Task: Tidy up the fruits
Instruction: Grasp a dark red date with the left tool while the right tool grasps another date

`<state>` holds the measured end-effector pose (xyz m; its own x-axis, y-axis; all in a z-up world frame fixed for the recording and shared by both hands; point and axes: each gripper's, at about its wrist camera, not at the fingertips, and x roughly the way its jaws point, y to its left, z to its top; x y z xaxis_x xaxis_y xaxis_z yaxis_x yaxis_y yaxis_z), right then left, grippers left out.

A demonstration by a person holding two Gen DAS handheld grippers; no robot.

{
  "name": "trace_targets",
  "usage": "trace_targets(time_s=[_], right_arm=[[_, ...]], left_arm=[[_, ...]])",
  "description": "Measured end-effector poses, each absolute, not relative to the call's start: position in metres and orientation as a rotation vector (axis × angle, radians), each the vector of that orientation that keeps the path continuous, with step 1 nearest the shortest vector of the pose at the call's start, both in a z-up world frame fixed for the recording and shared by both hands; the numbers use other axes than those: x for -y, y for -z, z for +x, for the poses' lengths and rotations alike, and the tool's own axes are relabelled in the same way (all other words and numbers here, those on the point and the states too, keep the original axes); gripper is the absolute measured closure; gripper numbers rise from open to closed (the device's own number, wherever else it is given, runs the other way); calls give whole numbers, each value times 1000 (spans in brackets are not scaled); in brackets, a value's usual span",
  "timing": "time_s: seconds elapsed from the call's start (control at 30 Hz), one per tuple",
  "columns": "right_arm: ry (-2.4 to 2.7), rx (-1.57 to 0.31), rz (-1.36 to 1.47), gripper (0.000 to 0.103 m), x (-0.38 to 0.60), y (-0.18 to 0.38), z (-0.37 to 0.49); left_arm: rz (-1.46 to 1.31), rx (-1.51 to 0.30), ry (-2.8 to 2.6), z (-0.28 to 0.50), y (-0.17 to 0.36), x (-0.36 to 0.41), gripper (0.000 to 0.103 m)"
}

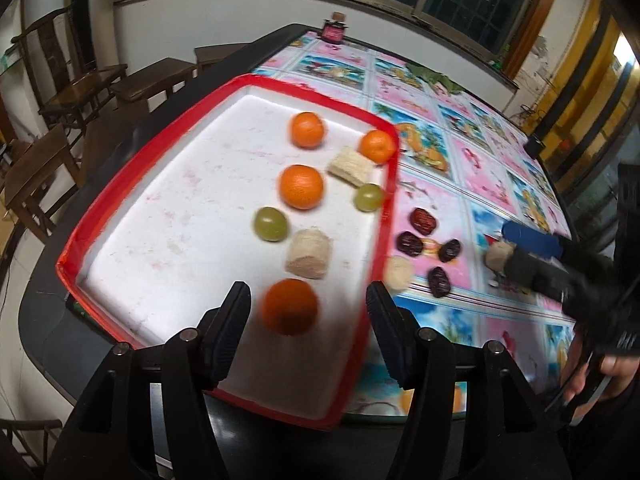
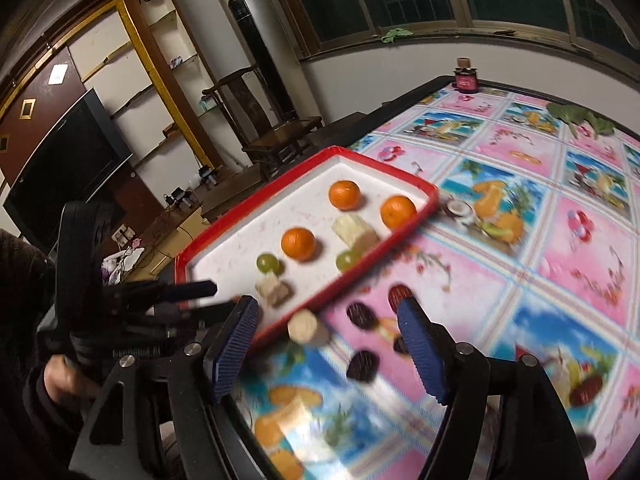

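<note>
A red-rimmed white tray (image 1: 224,92) holds several oranges, two green grapes (image 1: 270,223) and two beige sugarcane chunks (image 1: 309,254). My left gripper (image 1: 308,312) is open over the tray's near end, with a blurred orange (image 1: 290,306) between its fingers, not clamped. Dark red dates (image 1: 423,221) and another beige chunk (image 1: 398,272) lie on the cloth right of the tray. My right gripper (image 2: 328,340) is open and empty above that chunk (image 2: 306,327) and the dates (image 2: 362,365). The tray also shows in the right wrist view (image 2: 280,184).
The table has a colourful fruit-print cloth (image 2: 560,240) and a dark rim. A small dark jar (image 2: 465,76) stands at the far edge, with green leaves (image 2: 580,118) nearby. Wooden chairs (image 1: 72,92) stand left of the table.
</note>
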<state>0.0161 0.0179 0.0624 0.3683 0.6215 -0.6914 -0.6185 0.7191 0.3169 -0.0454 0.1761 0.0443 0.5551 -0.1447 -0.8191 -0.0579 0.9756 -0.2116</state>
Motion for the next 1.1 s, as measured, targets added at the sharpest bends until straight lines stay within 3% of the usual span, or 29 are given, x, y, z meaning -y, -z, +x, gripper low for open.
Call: trace_targets(time_s=[0.4, 0.77, 0.9, 1.1], right_arm=[[-691, -929, 53, 29, 55, -41, -37], [-521, -891, 61, 32, 107, -50, -37], [-388, -886, 20, 36, 125, -49, -29], [-303, -942, 19, 49, 141, -27, -7]], left_arm=[[-135, -999, 205, -49, -53, -114, 44], [-121, -1021, 242, -34, -39, -87, 44], [-109, -1034, 249, -28, -34, -80, 53], [-86, -1059, 257, -16, -27, -71, 56]])
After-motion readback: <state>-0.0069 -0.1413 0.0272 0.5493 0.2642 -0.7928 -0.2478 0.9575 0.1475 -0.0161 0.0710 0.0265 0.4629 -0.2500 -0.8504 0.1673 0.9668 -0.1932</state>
